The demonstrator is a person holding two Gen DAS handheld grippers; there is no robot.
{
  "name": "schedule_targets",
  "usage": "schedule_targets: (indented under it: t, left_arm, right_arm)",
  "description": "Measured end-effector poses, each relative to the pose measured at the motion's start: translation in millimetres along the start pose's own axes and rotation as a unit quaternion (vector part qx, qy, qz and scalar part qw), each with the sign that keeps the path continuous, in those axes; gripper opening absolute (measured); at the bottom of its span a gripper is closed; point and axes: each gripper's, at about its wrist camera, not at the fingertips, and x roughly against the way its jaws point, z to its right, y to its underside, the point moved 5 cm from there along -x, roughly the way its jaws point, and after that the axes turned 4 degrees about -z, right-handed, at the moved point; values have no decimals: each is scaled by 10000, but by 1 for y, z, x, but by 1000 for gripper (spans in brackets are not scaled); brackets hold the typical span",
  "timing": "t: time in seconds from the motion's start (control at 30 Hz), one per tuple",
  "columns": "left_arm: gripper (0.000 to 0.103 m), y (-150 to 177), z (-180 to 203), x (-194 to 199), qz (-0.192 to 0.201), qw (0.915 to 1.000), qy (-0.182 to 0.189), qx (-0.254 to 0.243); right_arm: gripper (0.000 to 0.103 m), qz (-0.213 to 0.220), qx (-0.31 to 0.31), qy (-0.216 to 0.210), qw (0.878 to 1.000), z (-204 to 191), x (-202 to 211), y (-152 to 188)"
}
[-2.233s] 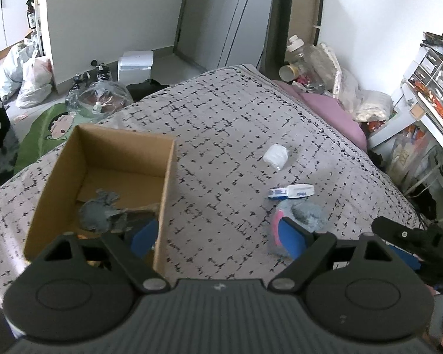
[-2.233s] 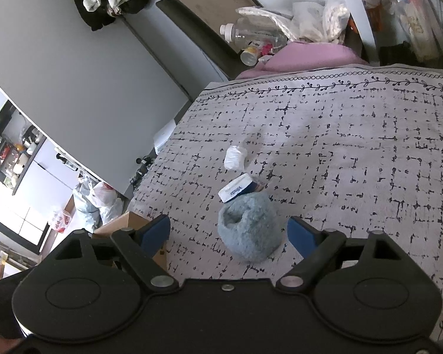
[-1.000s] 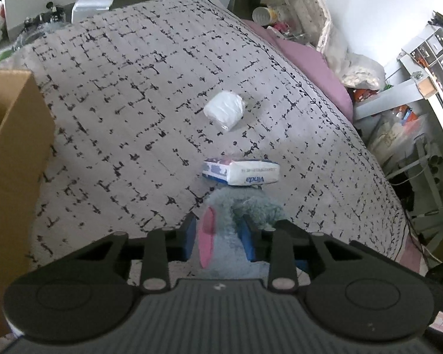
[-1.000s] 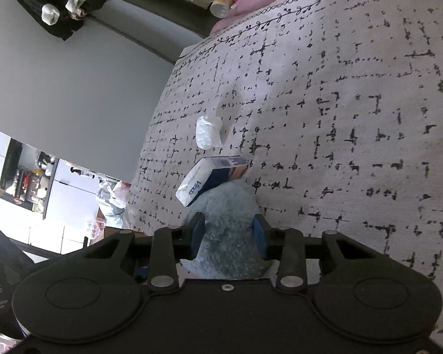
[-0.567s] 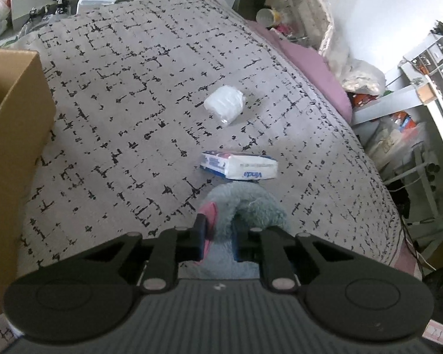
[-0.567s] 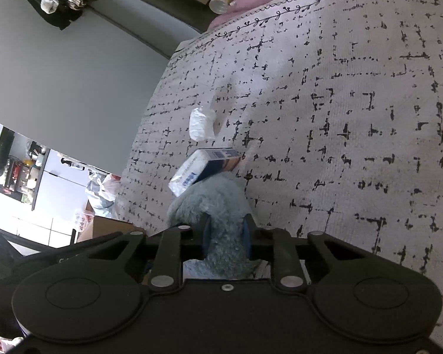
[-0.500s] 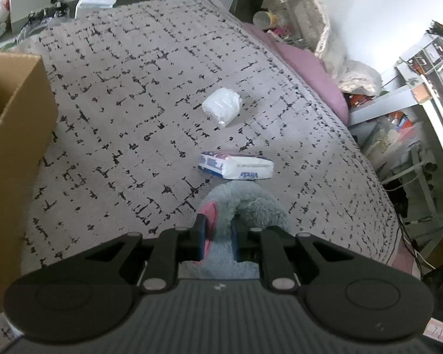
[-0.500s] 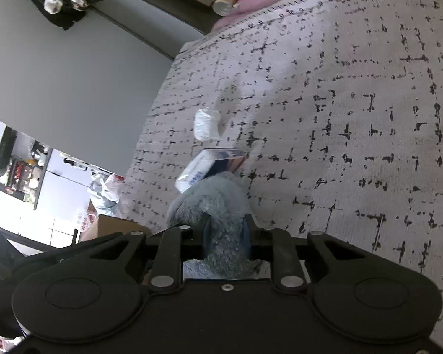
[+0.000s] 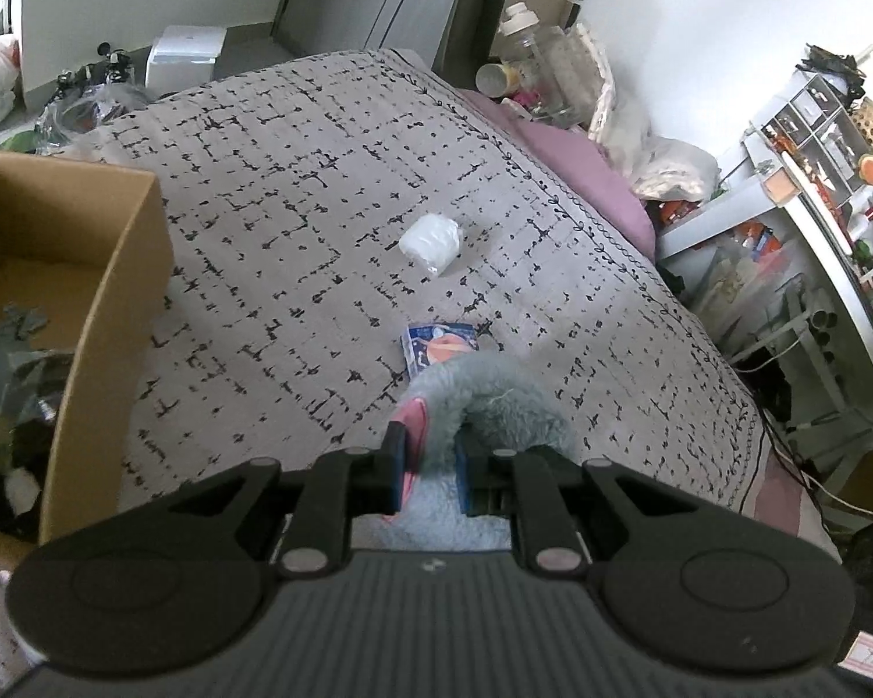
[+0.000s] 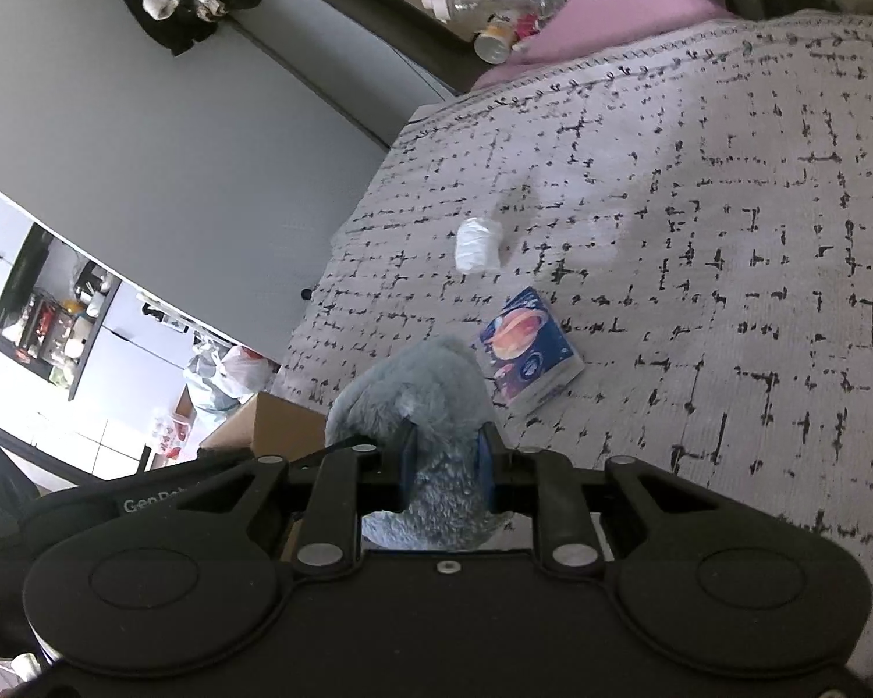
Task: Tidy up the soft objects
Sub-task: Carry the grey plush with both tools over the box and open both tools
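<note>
Bedspread (image 9: 297,221) clutter is being sorted; the grey plush toy (image 9: 494,401), soft and light, is pinched by both grippers' jaws, compressing its pile.

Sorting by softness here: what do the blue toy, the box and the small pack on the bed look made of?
Blue toy: plush, shaggy matte pile that dents between the pads. Box: corrugated cardboard, plain brown, matte, with stiff straight walls. Pack: probably thin glossy plastic film over something soft, with printed pictures and a slight sheen.

One plush toy (image 9: 489,390), one tissue pack (image 9: 441,346), one white wad (image 9: 430,243) — one cardboard box (image 9: 110,291).
</note>
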Motion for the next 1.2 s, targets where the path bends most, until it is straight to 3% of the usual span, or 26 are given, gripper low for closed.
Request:
schedule_targets:
  t: [0.5, 1.2]
  left_arm:
    - [16, 9, -11, 62, 321, 9994, 105, -45]
    - [16, -12, -52, 130, 733, 9972, 57, 168]
  right_arm:
    - [21, 353, 162, -113, 9992, -46, 34, 26]
    - [21, 394, 611, -324, 9968, -128, 34, 36]
